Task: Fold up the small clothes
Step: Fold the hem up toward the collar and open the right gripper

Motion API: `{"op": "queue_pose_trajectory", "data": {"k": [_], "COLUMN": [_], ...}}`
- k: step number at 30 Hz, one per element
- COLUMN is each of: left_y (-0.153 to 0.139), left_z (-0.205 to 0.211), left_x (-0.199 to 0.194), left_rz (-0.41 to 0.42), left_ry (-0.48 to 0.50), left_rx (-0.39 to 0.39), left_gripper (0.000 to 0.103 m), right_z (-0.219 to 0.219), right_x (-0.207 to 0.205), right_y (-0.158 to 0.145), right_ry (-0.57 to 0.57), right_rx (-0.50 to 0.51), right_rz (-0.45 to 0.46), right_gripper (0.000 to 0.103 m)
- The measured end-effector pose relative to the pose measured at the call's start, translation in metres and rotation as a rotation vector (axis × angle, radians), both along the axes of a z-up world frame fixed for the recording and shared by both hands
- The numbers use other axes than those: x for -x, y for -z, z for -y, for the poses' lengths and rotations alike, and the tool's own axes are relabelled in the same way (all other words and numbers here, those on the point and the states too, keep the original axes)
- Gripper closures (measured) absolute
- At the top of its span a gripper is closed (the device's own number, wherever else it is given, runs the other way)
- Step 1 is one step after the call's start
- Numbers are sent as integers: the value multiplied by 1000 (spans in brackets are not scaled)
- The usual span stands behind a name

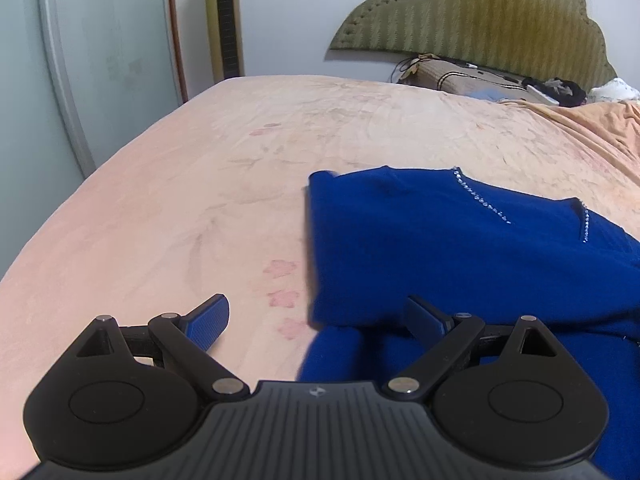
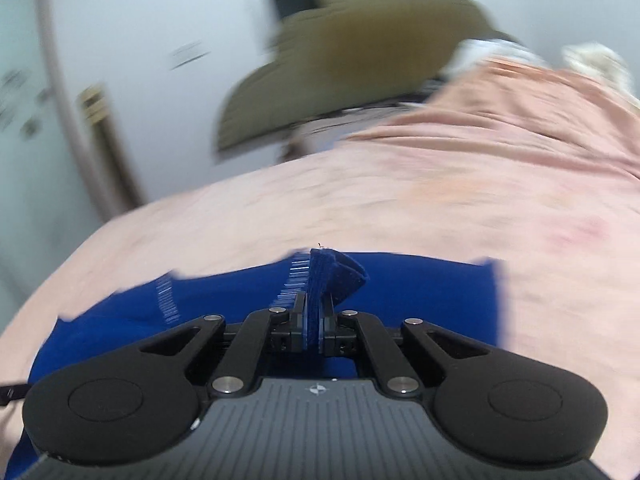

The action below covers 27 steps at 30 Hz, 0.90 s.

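A: Status on your left claw (image 1: 316,316)?

B: Released. Your 2 fingers are spread wide. The left pad (image 1: 208,320) sits over bare bedspread (image 1: 180,208); the right one overlaps the near edge of the blue sweater (image 1: 460,248). I can't tell if it touches the fabric.

A: Where's the sweater?

B: On the bed, right of center in your left wrist view. It's lying mostly flat, with a folded-over edge along its left side. A rhinestone trim (image 1: 482,200) runs along the neckline toward the far side.

A: And your right claw (image 2: 314,316)?

B: Clenched on a bunch of the blue sweater (image 2: 420,300). A wad of fabric sticks up past the fingertips between the 2 closed pads. The rest of the garment spreads left and right below it on the bedspread (image 2: 400,200).

A: Image quality?

B: Your right wrist view is heavily motion-blurred, so fine detail there is unreadable. The left view is sharp.

A: Background?

B: An olive padded headboard (image 1: 480,12) against the wall, a pillow (image 1: 460,76) with dark items at the head of the bed, and a gold tower fan (image 1: 224,20) at far left.
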<state>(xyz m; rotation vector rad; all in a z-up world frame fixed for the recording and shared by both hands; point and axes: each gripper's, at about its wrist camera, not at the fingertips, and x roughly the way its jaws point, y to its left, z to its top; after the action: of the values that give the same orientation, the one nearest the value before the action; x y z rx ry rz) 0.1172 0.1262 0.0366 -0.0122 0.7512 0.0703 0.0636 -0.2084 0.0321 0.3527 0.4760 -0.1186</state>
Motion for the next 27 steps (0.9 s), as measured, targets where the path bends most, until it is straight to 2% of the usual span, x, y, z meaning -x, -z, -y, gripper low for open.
{"op": "queue_pose_trajectory", "data": {"k": [3,4,5,6,7,8,10,11,13,14,18,21,22,24,25,27], "left_y": [7,9,12,13,16,17,20,21,24,26,30,29,27,23,20,17], "left_z": [5,6,7,8,8,9,7,5,-1,-4,-10,-6,-5,-3,0,5], "left_x": [-4,-5,-7,-8,-9,-10,-12,-12,-13,-15,-16,-15,-13,-9,-7,-7], "left_rz": [-20,-28,-35,-42,-48,-50,-54,-53,-57,-67,-80,-76,-73,-60,-55,-49], "left_ry": [1,0,0,-1,-2,-4,-20,-30,-46,-54,-65,-61,-59,-45,-35,-12], "left_rx": [-25,-30,-35,-41,-51,-61,-89,-96,-97,-93,-60,-80,-84,-74,-65,-57], "left_gripper": [8,8,8,8,8,8,8,8,8,8,7,8,8,8,8,8], "right_z": [25,31,36,40,45,50,58,61,63,62,60,55,53,52,49,35], "right_x": [14,15,16,16,21,22,23,21,17,17,12,14,12,10,13,22], "right_y": [14,20,25,29,32,34,36,37,39,39,35,27,27,29,27,14], "right_ry": [55,47,28,28,31,30,44,54,62,59,52,65,71,103,134,158], "right_rx": [-67,-101,-140,-165,-193,-230,-298,-317,-317,-300,-238,-146,-117,-66,-36,66], "right_rz": [-38,-61,-83,-101,-100,-85,-61,-58,-72,-82,-72,-41,-62,-116,-117,-67], "right_gripper": [97,84,82,64,52,50,50,57,86,90,92,91,80,70,64,58]}}
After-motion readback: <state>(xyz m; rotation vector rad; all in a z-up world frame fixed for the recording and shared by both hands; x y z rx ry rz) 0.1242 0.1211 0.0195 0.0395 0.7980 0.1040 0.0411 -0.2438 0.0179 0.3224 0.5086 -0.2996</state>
